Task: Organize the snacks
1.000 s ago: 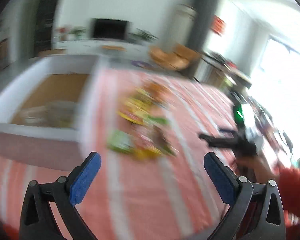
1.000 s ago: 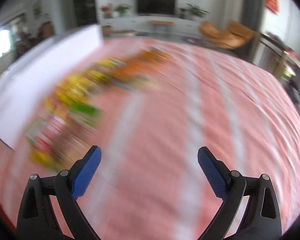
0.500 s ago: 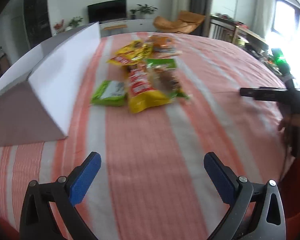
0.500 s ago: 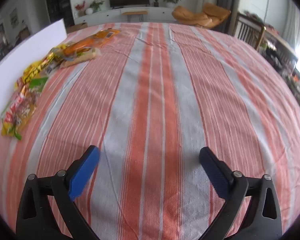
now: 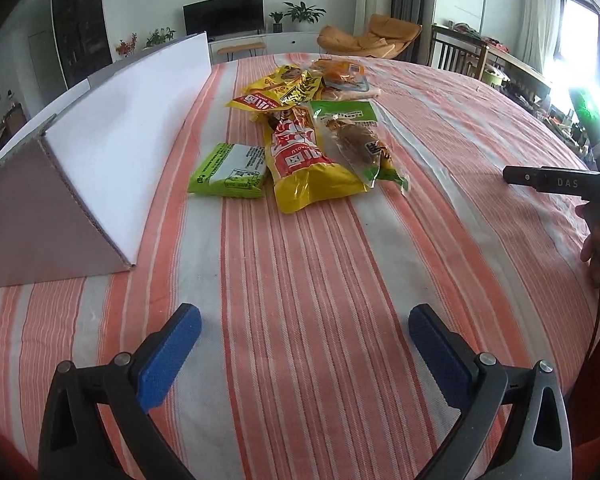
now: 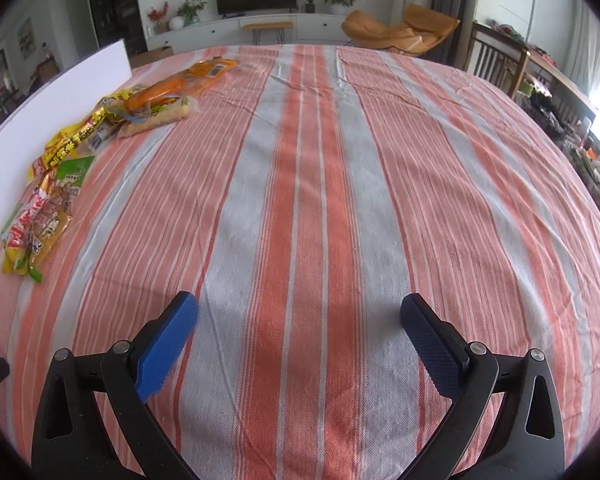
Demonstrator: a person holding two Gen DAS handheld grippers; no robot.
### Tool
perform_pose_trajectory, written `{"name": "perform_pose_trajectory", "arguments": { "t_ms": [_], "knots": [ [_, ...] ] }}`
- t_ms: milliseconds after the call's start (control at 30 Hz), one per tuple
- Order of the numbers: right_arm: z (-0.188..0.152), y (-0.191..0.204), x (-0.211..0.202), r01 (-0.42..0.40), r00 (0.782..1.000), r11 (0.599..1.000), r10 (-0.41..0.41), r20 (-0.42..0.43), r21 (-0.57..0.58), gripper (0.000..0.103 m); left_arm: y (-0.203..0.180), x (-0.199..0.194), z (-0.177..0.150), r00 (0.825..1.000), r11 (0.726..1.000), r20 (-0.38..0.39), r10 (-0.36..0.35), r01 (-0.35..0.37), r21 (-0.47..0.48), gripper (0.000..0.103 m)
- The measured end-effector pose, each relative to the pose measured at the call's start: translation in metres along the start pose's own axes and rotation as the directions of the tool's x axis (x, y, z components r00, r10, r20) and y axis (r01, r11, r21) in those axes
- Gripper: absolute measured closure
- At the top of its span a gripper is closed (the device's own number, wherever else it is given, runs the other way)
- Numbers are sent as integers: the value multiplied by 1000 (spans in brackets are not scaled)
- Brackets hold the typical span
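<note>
**Snack pile ahead of left fingers; both grippers wide open and empty**

Left wrist view. The white box (image 5: 112, 136) stands ahead and to the left of the left gripper (image 5: 305, 326), its long white wall running away from the fingers (image 5: 168, 354), its cardboard end facing the camera. Its interior is not visible. Just right of the box, and ahead of the left-hand finger, a green packet (image 5: 230, 170) lies flat on the striped cloth (image 5: 300, 264) covering the surface. Touching its right edge is a yellow-and-red bag (image 5: 304, 160), lying lengthwise away from the fingers. A clear green-topped packet (image 5: 356, 140) overlaps that bag's right side. Beyond these, further from the fingers, lie a yellow bag (image 5: 280, 92) and an orange packet (image 5: 342, 76). All snacks are well apart from the fingers. The left gripper is spread wide, nothing between its blue pads. At the far right, the right gripper (image 5: 556, 182) shows side-on, held by a hand (image 5: 596, 240).

Right wrist view. The snack pile (image 6: 60, 172) sits far left of the right gripper (image 6: 300, 322), in a row along the box wall (image 6: 52, 120). Directly ahead of the fingers (image 6: 432, 346) lies only striped cloth. The fingers are fully parted and hold nothing.
</note>
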State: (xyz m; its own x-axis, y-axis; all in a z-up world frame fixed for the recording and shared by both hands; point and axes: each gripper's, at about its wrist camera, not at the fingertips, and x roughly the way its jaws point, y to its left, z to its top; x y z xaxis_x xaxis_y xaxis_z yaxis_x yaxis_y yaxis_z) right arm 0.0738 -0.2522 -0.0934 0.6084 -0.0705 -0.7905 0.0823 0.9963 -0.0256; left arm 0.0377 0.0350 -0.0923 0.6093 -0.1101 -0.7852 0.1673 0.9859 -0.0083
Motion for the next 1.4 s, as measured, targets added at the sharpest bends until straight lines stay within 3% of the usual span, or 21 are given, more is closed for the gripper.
{"name": "perform_pose_trajectory", "arguments": {
  "t_ms": [1400],
  "knots": [
    [0,0,1,0,1000,1000,0,0,1,1,-2,1,2,1000,1000,-13,2,-2,5,0]
  ]
}}
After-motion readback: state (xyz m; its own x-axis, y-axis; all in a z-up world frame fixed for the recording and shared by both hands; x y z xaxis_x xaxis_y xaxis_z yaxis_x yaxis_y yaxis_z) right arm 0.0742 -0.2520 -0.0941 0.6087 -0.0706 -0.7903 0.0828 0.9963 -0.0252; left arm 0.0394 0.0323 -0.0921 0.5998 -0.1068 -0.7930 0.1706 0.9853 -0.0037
